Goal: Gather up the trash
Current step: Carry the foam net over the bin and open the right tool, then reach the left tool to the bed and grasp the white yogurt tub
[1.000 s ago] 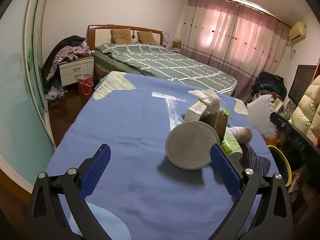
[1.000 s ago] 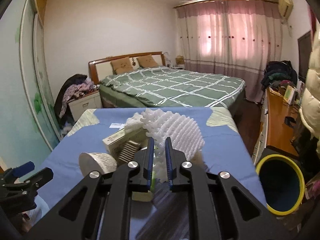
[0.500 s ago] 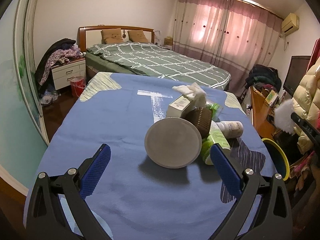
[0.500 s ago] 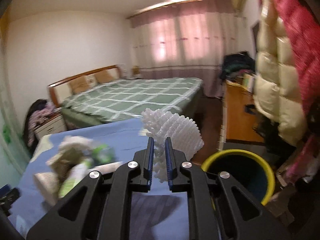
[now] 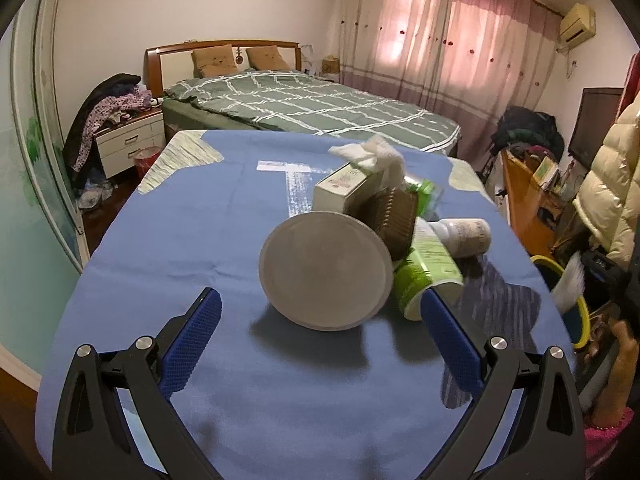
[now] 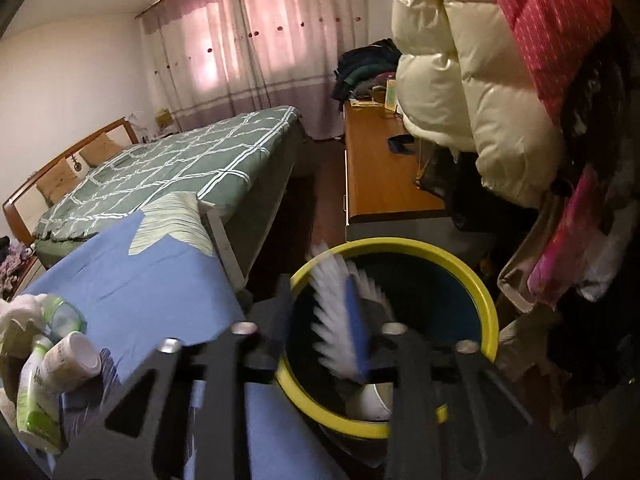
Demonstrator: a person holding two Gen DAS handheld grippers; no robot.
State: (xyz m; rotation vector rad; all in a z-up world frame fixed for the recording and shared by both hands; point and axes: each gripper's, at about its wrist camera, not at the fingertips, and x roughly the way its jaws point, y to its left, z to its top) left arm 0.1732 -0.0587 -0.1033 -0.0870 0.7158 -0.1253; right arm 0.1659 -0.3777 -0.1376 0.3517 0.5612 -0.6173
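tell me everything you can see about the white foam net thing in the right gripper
The white foam net looks like soft mesh packing foam with a ridged, spiky edge, smeared by motion blur. It hangs over the open mouth of the yellow-rimmed bin, which stands on the floor beside the blue-covered table. It lies against one blue pad of the right gripper, whose jaws have just been opening, so it seems to be coming loose. In the left wrist view it shows as a white blur at the bin's rim.

Warm, dim indoor light glowed pink through the curtains at upper centre of both views. Soft shadows lay under the clutter on the worktop. The right wrist view was smeared by motion (its fingers worst), and fisheye bending darkened every corner.
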